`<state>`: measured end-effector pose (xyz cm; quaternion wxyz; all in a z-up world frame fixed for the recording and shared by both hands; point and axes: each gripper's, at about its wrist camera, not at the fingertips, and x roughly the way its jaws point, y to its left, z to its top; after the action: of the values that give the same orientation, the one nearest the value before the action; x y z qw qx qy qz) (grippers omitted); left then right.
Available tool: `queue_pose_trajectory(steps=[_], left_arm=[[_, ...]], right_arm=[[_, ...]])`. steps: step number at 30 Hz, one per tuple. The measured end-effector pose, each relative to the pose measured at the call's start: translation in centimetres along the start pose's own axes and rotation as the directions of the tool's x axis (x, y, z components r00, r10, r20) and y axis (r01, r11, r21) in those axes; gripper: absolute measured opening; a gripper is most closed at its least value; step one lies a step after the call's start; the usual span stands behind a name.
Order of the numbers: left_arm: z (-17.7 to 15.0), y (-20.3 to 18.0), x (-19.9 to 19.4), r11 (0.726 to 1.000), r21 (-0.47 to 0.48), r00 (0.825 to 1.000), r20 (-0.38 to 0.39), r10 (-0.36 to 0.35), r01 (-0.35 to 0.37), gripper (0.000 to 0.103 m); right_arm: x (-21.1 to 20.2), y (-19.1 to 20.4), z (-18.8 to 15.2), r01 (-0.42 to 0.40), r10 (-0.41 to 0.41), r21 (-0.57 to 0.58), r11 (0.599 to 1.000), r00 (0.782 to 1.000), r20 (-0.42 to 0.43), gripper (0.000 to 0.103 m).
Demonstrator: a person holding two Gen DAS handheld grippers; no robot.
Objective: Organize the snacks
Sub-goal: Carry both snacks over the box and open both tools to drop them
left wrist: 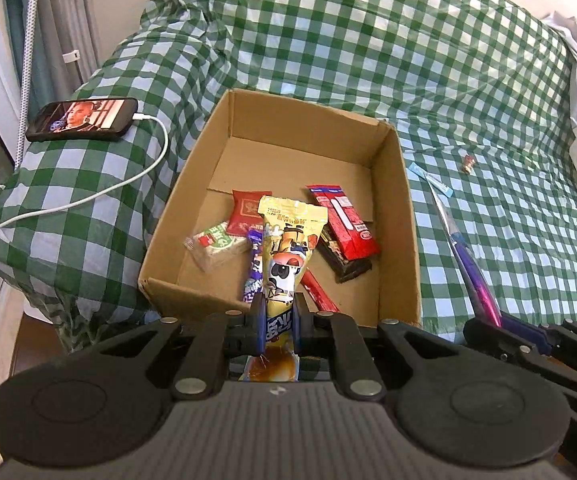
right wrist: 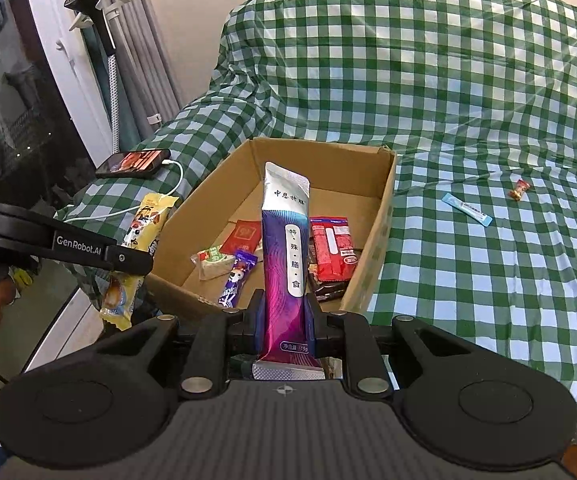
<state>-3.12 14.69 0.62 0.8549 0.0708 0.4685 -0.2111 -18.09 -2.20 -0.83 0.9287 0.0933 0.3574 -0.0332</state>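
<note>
A cardboard box (left wrist: pixel 396 216) (right wrist: pixel 376 240) sits on the green checked cloth and holds several snacks: a red bar pack (left wrist: pixel 346 222) (right wrist: pixel 334 246), a red packet (left wrist: pixel 248 212), a green-white wafer (left wrist: pixel 216 244) and a purple stick (right wrist: pixel 237 278). My left gripper (left wrist: pixel 278 320) is shut on a yellow cartoon snack pack (left wrist: pixel 286 248) (right wrist: pixel 140 236), held at the box's near edge. My right gripper (right wrist: pixel 284 316) is shut on a purple-silver sachet (right wrist: pixel 286 256) (left wrist: pixel 474 276), held upright at the box's near right side.
A phone (left wrist: pixel 82 118) (right wrist: pixel 136 163) with a white charging cable (left wrist: pixel 120 184) lies left of the box. A blue sachet (right wrist: pixel 466 209) (left wrist: pixel 430 179) and a small wrapped candy (right wrist: pixel 519 190) (left wrist: pixel 468 163) lie on the cloth right of the box. Curtains and a white frame stand at the left.
</note>
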Motion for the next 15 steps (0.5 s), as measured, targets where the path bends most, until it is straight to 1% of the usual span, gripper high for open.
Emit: queue_pose_trajectory(steps=[8, 15], left_arm=[[1.7, 0.4, 1.2, 1.0, -0.014, 1.0, 0.001, 0.005, -0.005, 0.013], [3.7, 0.7, 3.2, 1.0, -0.018, 1.0, -0.016, 0.008, -0.009, 0.013]], right_arm=[[2.0, 0.1, 0.9, 0.0, 0.0, 0.002, 1.0, 1.0, -0.029, 0.02], [4.5, 0.0, 1.9, -0.006, 0.006, 0.001, 1.0, 0.998, -0.055, 0.02]])
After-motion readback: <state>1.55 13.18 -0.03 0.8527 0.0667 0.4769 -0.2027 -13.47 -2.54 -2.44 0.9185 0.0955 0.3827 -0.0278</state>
